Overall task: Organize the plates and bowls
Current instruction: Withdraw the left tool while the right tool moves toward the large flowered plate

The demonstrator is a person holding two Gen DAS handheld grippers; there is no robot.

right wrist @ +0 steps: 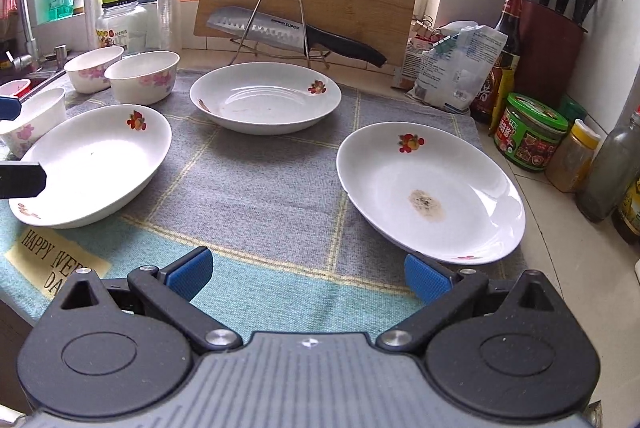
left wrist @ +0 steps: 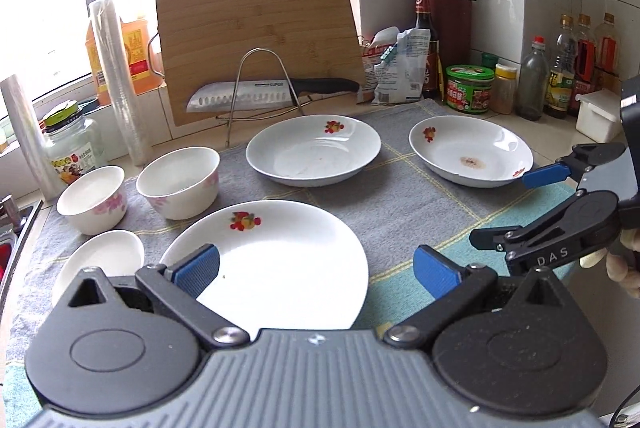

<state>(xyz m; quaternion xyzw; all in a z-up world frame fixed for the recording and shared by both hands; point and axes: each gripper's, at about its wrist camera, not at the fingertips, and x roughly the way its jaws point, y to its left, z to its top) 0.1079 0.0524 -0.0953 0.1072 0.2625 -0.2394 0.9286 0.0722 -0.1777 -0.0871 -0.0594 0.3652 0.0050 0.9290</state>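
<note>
Three white plates with fruit prints lie on a grey-green cloth [left wrist: 400, 211]. The near plate [left wrist: 280, 268] sits right under my open left gripper [left wrist: 316, 272]. The far plate [left wrist: 314, 151] is in the middle. The right plate [left wrist: 472, 151] has a brown stain. Three white bowls with pink flowers [left wrist: 180, 181] [left wrist: 93, 197] [left wrist: 100, 260] stand at the left. My right gripper [right wrist: 308, 278] is open and empty over the cloth, next to the stained plate [right wrist: 432, 191]. The right wrist view also shows the left plate [right wrist: 92, 163] and far plate [right wrist: 266, 95].
A bamboo cutting board [left wrist: 256, 39] and a knife [left wrist: 256, 91] on a wire rack stand behind the plates. Bottles, jars [left wrist: 470, 87] and a knife block [left wrist: 450, 19] line the right wall. A sink and tap [right wrist: 24, 23] lie at the left.
</note>
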